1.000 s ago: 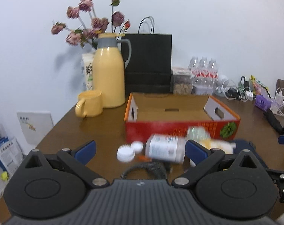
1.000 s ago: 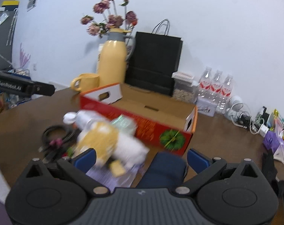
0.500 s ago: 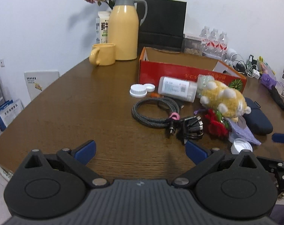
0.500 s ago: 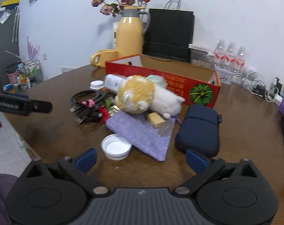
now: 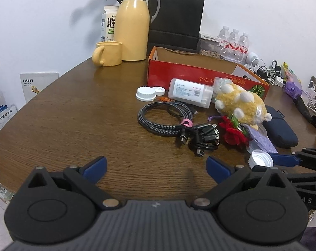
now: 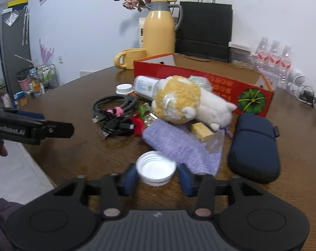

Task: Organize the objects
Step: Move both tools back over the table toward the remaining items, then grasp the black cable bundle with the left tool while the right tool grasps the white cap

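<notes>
A pile lies before the red cardboard box (image 5: 191, 77) (image 6: 201, 79): a white bottle (image 5: 190, 93), two white caps (image 5: 145, 93), a coiled cable (image 5: 164, 117) (image 6: 114, 113), a red flower (image 5: 234, 135), a yellow plush toy (image 5: 240, 104) (image 6: 178, 102), a purple cloth (image 6: 178, 144) and a navy pouch (image 6: 255, 146). My right gripper (image 6: 156, 175) has its fingers closed in on both sides of a white lid (image 6: 156, 170) (image 5: 260, 160) on the table. My left gripper (image 5: 156, 167) is open and empty over bare table near the front edge.
A yellow jug (image 5: 132, 25), yellow mug (image 5: 108, 53), milk carton and black paper bag (image 5: 176, 21) stand behind the box. Water bottles (image 5: 234, 41) and chargers with cables (image 5: 268, 73) lie at the back right. The table's front edge is close under both grippers.
Both grippers have pulled back from the box toward the front edge. The right gripper has narrowed from wide open and moved onto the white lid.
</notes>
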`<state>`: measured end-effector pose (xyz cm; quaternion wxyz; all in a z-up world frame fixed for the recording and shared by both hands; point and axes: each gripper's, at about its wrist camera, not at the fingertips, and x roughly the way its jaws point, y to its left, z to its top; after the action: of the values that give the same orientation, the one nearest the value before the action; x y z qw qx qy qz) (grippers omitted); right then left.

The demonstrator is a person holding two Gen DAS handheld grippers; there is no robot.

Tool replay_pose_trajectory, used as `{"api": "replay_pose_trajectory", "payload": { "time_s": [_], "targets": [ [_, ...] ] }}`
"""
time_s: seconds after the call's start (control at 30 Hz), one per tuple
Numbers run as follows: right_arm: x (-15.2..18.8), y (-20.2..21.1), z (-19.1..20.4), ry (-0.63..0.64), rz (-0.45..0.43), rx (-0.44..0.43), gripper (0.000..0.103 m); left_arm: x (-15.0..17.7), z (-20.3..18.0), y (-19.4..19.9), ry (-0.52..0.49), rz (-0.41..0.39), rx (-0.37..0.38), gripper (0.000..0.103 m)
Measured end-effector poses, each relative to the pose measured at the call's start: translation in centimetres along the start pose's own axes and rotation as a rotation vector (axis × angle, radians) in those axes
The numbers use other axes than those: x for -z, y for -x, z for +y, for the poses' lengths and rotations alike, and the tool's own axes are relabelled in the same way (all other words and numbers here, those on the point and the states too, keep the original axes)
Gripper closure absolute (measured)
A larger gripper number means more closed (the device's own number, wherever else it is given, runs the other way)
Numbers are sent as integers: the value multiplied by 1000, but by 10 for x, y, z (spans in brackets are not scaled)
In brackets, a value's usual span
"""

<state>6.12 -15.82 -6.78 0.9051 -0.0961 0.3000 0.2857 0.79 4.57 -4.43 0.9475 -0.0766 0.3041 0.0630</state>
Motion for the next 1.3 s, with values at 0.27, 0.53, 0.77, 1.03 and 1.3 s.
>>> {"api": "replay_pose_trajectory", "payload": {
  "time_s": [0.27, 0.53, 0.77, 1.03, 1.3],
  "targets": [
    [2, 14, -6, -15, -55, -51, 65, -1, -5, -2, -1, 1, 25, 0],
    [-2, 33, -19, -57, -130, -83, 65, -4, -28, -10, -35, 3, 86, 5],
    [-4, 40, -28, -74, -174, -51, 65, -10, -47, -15, -91, -26, 119, 30],
    [-4, 38, -40, -83, -183, -6, 65, -19, -60, -33, -136, -23, 123, 51],
    [-3, 33, -48, -87, -185, 4, 65, -21, -70, -55, -170, 17, 98, 51]
  ]
}}
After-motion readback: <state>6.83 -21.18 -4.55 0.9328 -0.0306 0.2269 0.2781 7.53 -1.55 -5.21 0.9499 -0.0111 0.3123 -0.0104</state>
